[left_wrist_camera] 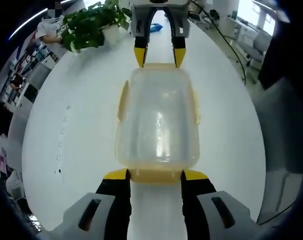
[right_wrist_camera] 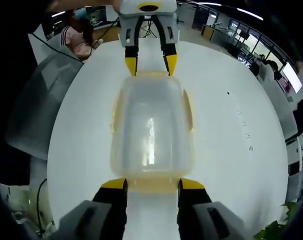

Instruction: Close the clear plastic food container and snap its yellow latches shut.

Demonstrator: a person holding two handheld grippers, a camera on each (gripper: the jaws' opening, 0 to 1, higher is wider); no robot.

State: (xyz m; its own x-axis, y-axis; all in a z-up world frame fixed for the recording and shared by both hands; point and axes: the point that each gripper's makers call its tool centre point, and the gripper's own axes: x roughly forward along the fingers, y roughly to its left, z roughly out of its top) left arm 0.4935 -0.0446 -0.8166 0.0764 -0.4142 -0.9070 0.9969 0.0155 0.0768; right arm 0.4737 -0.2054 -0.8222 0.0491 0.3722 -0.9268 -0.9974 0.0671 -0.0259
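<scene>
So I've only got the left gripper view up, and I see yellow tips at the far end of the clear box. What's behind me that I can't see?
Observer: Those tips are the right gripper. Its camera looks back at you: the left gripper has its jaws open on either side of the container's end latch.
Operator: Is anyone behind my end?
Observer: Yes, a person in a pink striped top sits just beyond the table.
Operator: Anybody else?
Observer: Another person in white is off to the other side, near some desks.
</scene>
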